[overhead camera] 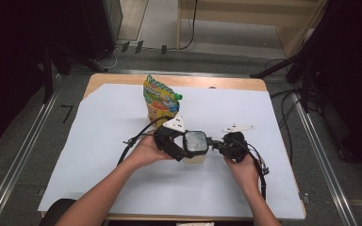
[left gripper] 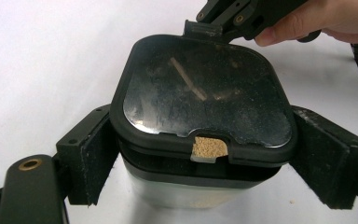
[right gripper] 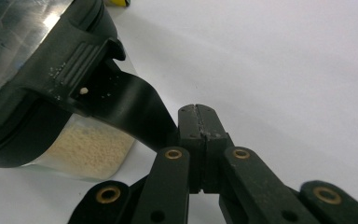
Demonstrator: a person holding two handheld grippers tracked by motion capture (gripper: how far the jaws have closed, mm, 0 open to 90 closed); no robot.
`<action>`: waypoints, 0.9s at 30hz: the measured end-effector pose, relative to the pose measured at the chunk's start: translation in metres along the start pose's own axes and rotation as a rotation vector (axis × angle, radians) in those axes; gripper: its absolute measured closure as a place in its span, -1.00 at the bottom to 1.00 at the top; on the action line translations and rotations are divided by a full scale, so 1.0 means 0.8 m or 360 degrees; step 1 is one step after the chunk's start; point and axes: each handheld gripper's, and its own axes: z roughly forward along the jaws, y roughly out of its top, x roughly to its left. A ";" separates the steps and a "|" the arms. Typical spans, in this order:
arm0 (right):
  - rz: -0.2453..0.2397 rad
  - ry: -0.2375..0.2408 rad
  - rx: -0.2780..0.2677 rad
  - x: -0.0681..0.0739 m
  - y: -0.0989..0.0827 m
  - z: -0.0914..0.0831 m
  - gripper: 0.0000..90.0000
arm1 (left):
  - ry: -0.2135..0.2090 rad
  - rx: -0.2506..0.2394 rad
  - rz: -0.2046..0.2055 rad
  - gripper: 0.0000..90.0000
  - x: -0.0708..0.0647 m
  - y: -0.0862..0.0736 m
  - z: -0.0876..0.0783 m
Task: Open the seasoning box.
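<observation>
Container (overhead camera: 195, 146) of pale grains sits mid-sheet, dark lid (left gripper: 205, 93) on. Left gripper (left gripper: 205, 163) is clamped across its body. Right gripper (right gripper: 199, 114), jaws pressed together, touches the lid's tab (right gripper: 74, 65). Snack pouch (overhead camera: 159, 100) stands just behind; paper sheet (overhead camera: 99, 141) covers the table (overhead camera: 122, 79).

White-covered table (overhead camera: 99, 155) carries a lidded container (overhead camera: 195, 143) and snack bag (overhead camera: 159, 101).

a colourful snack bag (overhead camera: 159, 100), possibly with a green cap, stands on white paper (overhead camera: 99, 141).
</observation>
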 end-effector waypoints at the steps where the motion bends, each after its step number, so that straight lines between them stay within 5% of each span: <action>1: 0.0000 0.0001 -0.0001 0.000 0.000 0.000 1.00 | -0.0003 -0.0019 -0.0006 -0.65 -0.001 0.001 -0.001; 23: -0.0002 0.0014 -0.0009 0.001 -0.002 -0.004 1.00 | 0.0027 -0.0038 -0.0013 -0.66 -0.010 0.019 -0.005; 24: 0.0001 0.0018 -0.0013 0.001 -0.002 -0.004 1.00 | -0.0029 -0.0056 -0.0017 -0.65 -0.009 0.020 -0.007; 25: 0.0003 0.0021 -0.0017 0.002 -0.002 -0.005 1.00 | -0.0098 -0.0101 -0.0043 -0.43 -0.009 0.021 -0.008; 27: -0.0001 0.0021 -0.0014 0.002 -0.002 -0.005 1.00 | -0.0070 -0.0108 -0.0022 -0.29 -0.013 0.025 -0.008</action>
